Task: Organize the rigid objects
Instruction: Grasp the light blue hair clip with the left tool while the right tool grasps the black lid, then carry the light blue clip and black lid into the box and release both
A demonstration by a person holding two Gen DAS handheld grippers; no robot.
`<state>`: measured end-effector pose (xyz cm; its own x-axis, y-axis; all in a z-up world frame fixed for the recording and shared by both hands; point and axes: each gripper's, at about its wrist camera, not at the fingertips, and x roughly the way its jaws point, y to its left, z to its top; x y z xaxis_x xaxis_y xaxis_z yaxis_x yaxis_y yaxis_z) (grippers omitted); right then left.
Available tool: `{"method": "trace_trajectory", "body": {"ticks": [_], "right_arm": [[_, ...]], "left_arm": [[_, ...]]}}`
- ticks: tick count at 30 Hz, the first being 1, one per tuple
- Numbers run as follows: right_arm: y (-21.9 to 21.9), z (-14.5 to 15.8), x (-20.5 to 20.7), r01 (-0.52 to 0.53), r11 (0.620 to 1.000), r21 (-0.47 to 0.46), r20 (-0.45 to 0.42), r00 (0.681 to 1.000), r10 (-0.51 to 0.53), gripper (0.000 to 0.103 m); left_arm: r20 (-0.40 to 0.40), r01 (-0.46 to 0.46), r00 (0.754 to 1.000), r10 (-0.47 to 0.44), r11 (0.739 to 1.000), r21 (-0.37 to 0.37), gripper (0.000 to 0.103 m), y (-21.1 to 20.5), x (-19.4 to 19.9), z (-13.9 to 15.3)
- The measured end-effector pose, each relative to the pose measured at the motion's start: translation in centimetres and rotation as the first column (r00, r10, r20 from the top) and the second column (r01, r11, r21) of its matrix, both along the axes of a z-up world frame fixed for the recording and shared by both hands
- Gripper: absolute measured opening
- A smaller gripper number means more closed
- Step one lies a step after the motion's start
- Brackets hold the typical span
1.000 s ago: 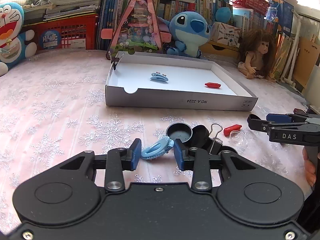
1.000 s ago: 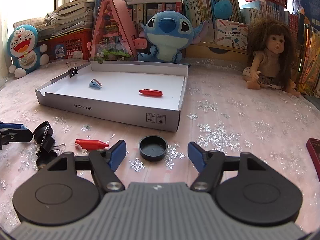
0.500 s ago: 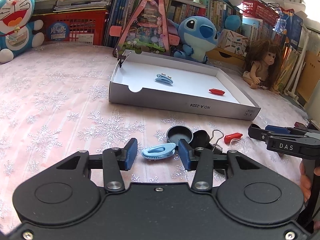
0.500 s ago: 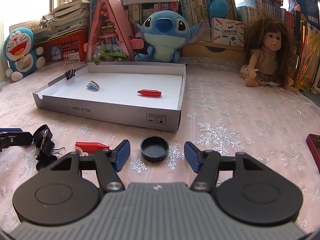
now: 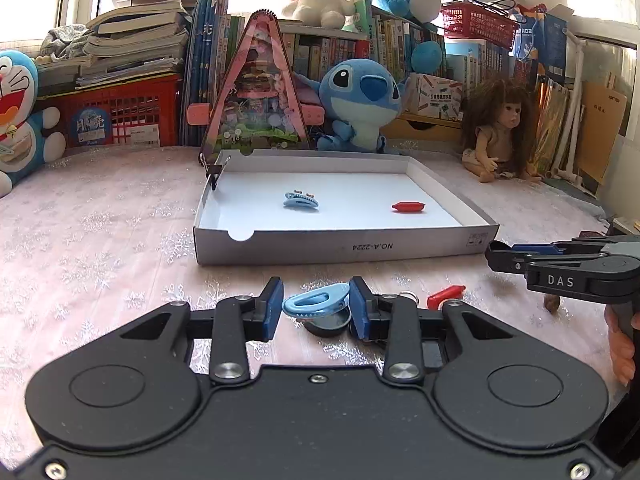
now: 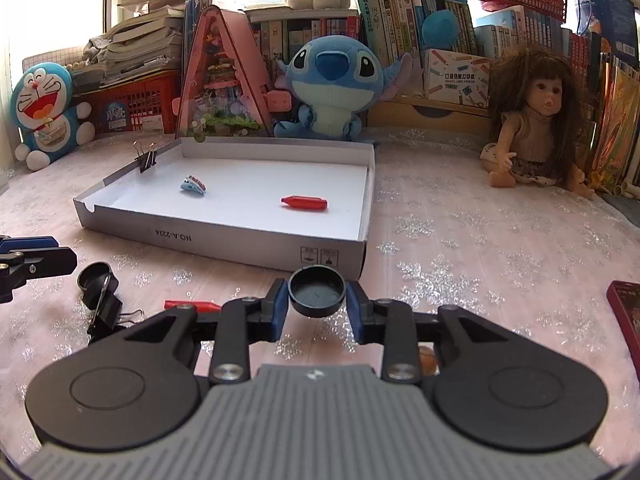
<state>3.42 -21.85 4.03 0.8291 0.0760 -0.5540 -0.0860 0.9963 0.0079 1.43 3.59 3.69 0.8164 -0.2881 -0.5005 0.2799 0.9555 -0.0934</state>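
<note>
The left gripper (image 5: 316,307) grasps a blue hair clip (image 5: 314,304), and the right gripper (image 6: 317,307) grasps a black cap (image 6: 316,291). Near the tray's (image 6: 224,236) front wall lie a binder clip (image 6: 105,307) and a red piece (image 6: 192,305); pink cloth (image 6: 480,248) right of the tray is bare.

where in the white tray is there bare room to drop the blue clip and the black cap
Inside the white tray, the floor is bare along the front wall, between the blue hair clip and the red piece, and across the back. The binder clip crowds the far-left wall. In front of the tray, the black clips and red cap crowd the cloth.

red book (image 6: 626,316) cut off (right edge), binder clip (image 5: 408,299) half hidden
</note>
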Motion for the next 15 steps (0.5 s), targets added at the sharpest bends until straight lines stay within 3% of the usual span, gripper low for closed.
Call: {"method": "trace_trajectory", "body": {"ticks": [8,15], "right_arm": [[-0.1,1.6,0.7,0.001,1.000,-0.013,0.041,0.999,-0.001,0.037],[-0.5,3.0,2.5,0.011,1.000,-0.001,0.054,0.998,-0.011,0.037]], "left_arm": [[-0.021,-0.029,0.999,0.029,1.000,-0.007,0.034,0.5,3.8,2.5],[0.008,-0.055,0.998,0.055,0.998,0.003,0.034,0.5,7.6,4.4]]}}
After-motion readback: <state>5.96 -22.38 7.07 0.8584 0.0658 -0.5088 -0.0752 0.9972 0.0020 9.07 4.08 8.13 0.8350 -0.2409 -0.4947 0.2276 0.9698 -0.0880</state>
